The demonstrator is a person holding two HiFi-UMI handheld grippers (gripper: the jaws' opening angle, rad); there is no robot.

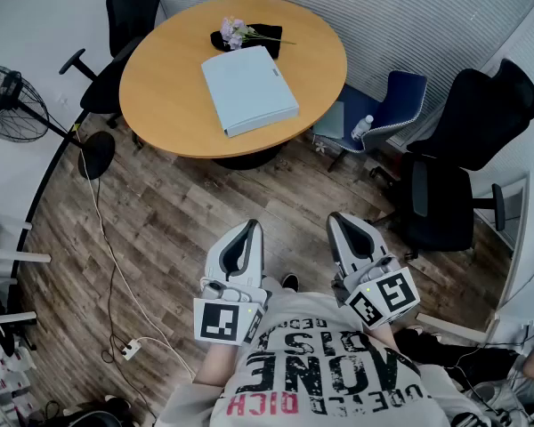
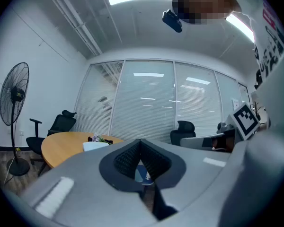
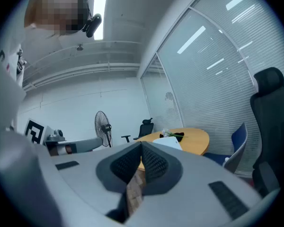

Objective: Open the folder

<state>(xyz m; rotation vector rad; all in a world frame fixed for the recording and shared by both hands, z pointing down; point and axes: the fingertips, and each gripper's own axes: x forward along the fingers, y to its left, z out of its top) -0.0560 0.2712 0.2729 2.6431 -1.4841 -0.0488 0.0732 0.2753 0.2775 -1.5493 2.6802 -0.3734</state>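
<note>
The hands of the person are hidden under the marker cubes, and the shirt [image 1: 329,372] is cut off by the lower edge of the head view. What the dark thing [image 1: 265,34] under the purple flowers [image 1: 233,32] is, I cannot make out. The round wooden desk [image 1: 165,78] stands on a floor of dark wood planks [image 1: 178,229], in an office with white blinds [image 1: 383,16] behind glass. The folder [image 1: 248,89], pale blue and closed, lies flat near the middle of the desk, just beside the flowers. Around the desk are a black office chair [image 1: 129,16] at the far left, a blue chair [image 1: 400,100] with a bottle [image 1: 362,127] near it, and another black chair [image 1: 467,149] at the right. A standing fan [image 1: 9,100] is at the left, and its cable runs to a power strip [image 1: 130,350]. The left hand-held gripper [image 1: 247,231] and the right hand-held gripper [image 1: 343,222] are both clenched with nothing between the jaws, well apart from the desk.
</note>
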